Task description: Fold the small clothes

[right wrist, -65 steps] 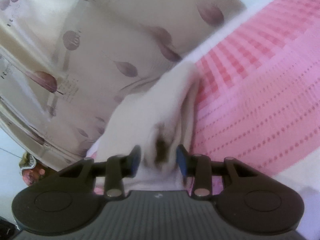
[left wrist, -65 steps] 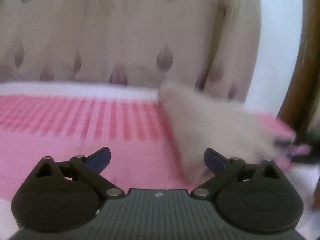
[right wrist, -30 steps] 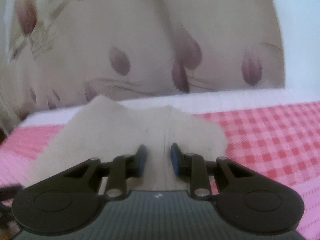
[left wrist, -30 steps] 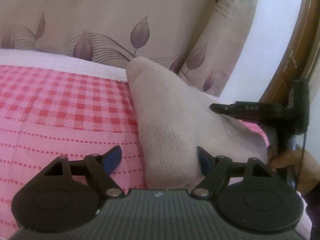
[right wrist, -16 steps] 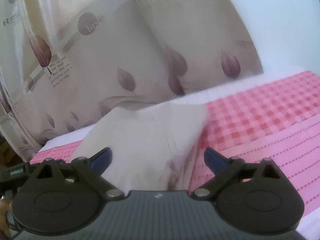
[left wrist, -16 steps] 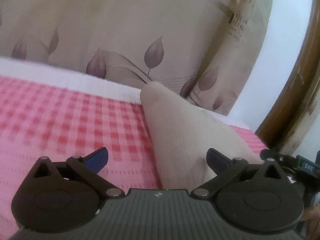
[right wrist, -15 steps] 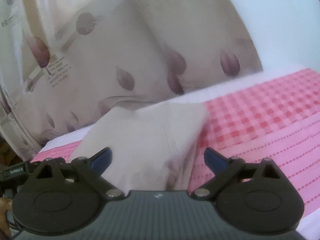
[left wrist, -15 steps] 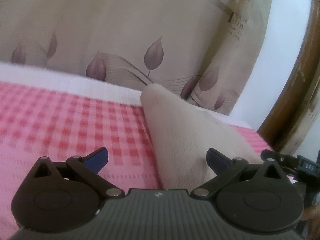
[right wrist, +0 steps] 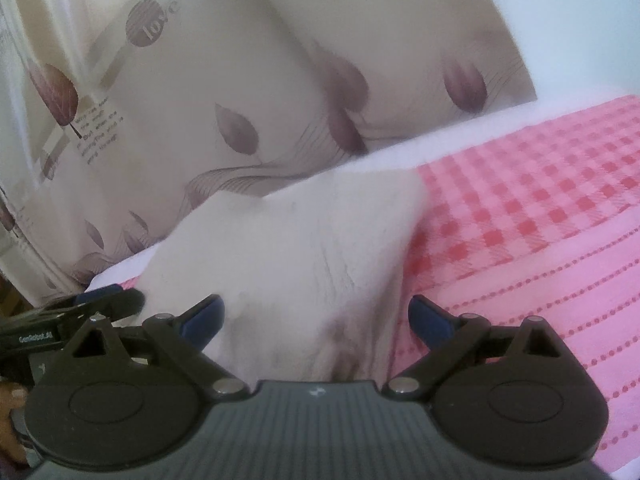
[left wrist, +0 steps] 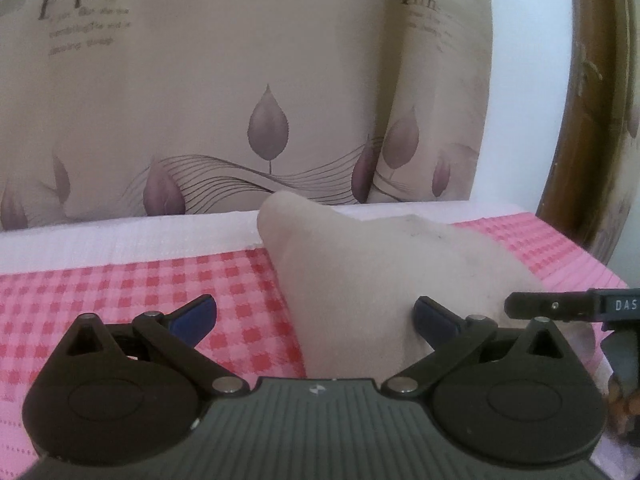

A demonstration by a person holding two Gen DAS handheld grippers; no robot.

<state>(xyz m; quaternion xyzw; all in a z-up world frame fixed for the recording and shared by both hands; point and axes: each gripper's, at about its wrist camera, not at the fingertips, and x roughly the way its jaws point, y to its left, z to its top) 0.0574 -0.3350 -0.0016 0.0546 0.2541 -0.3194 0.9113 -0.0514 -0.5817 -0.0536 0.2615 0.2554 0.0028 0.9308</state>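
Observation:
A small cream knit garment (left wrist: 380, 280) lies folded on the pink checked bedsheet (left wrist: 120, 292), near the bed's far edge. My left gripper (left wrist: 315, 316) hangs open over its near left part, blue pads spread wide and not pressing the cloth. In the right wrist view the same garment (right wrist: 304, 248) fills the middle. My right gripper (right wrist: 316, 320) is open above its near end, holding nothing. Each gripper shows in the other's view: the right gripper (left wrist: 560, 304) at the right edge, the left gripper (right wrist: 100, 304) at the left edge.
A beige curtain (left wrist: 240, 80) with purple leaves hangs right behind the bed. A dark wooden frame (left wrist: 580, 120) rises at the far right. The sheet (right wrist: 540, 260) stretches to the right of the garment. A person's fingers (right wrist: 8, 400) show at the lower left.
The right gripper, shut on the garment a second ago, has opened wide and let it go. The left gripper's jaws widened a little. Both have drawn back slightly; the garment rests on the sheet.

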